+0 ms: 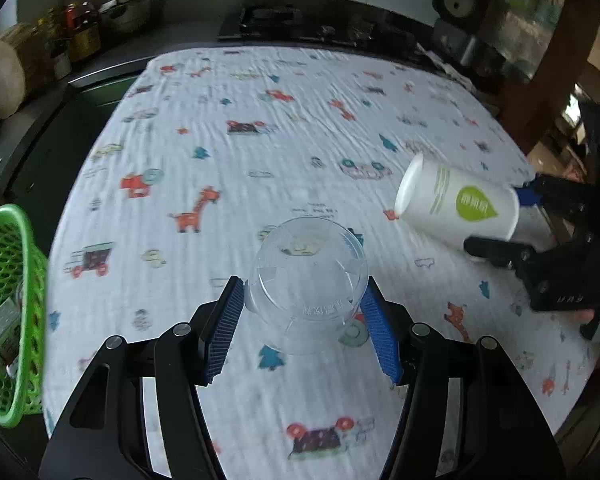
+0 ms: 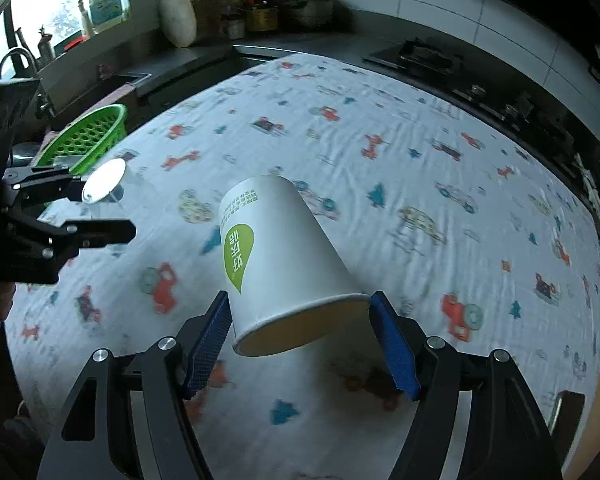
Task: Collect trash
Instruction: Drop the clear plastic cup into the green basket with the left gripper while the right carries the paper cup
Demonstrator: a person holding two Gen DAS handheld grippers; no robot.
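- Our left gripper [image 1: 303, 308] grips a clear plastic cup [image 1: 306, 284] between its blue fingers [image 1: 224, 330], pads pressed to both sides, the cup's mouth pointing away from the camera.
- Our right gripper [image 2: 300, 320] clamps a white paper cup [image 2: 278, 264] with a green leaf logo; its fingers [image 2: 392, 344] squeeze the rim end, and the open mouth faces the camera.
- Both cups appear lifted off the table [image 1: 260, 140], though motion blur makes that hard for us to confirm.
- We see the cartoon-print cloth [image 2: 380, 160] covering the table.
- A green perforated basket [image 1: 4, 312] sits at the table's left edge, well apart from both cups.
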